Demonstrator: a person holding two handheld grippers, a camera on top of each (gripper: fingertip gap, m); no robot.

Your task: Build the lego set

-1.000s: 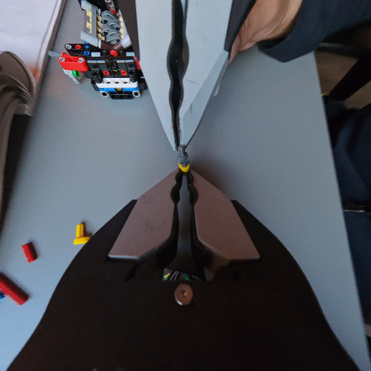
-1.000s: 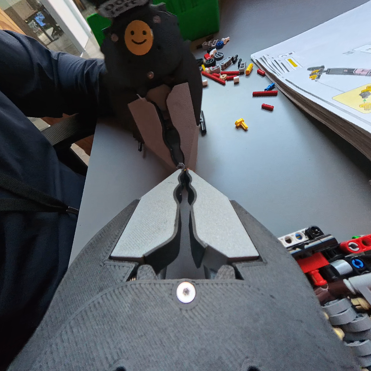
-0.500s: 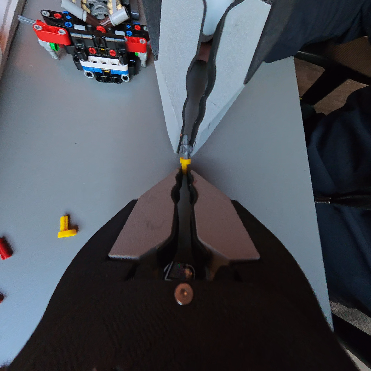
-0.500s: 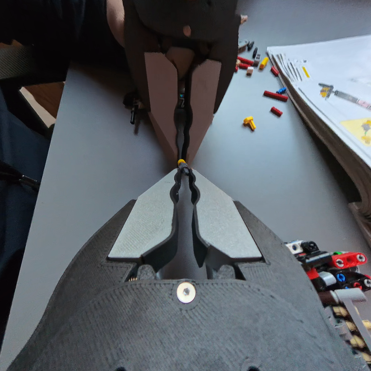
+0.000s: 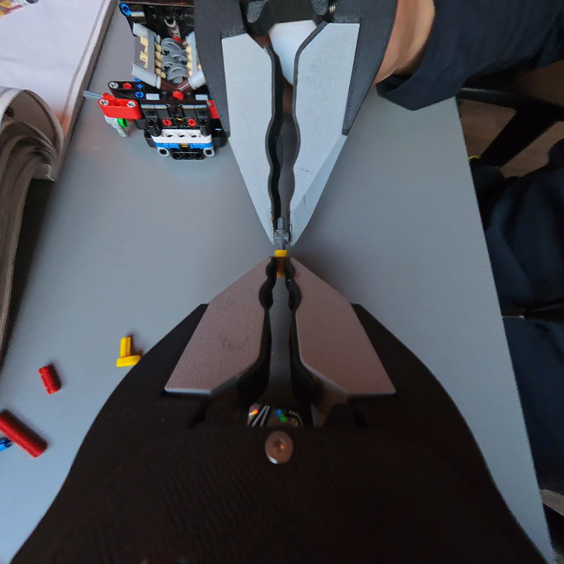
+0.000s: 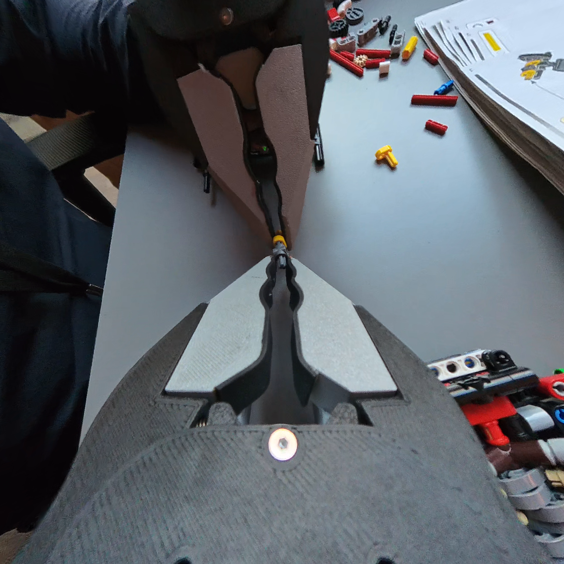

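Observation:
In the left wrist view my left gripper [image 5: 280,263], with brown fingers, is shut on a small yellow pin [image 5: 280,266] at its tips. My right gripper [image 5: 282,241], with grey fingers, comes in from the top, tip to tip with it, shut on a small grey pin [image 5: 281,233]. The two pins meet end to end above the grey table [image 5: 381,244]. In the right wrist view my right gripper [image 6: 280,263] holds the grey pin [image 6: 280,255], and the left gripper [image 6: 279,244] opposite holds the yellow pin [image 6: 278,239].
A half-built brick model [image 5: 177,122] stands on the table; it also shows at the lower right of the right wrist view [image 6: 503,396]. An instruction booklet [image 6: 503,76] lies beside it. A loose yellow piece [image 6: 386,156], red pins [image 6: 435,100] and several small parts [image 6: 366,45] are scattered. The table edge [image 6: 116,213] is close. Only a small space, under 4 cm, lies between the two pairs of fingers.
The right gripper's fingers were shut with the grey pin sticking out past the tips; they parted a little and now grip the pin's body. Both grippers shifted slightly and stay tip to tip.

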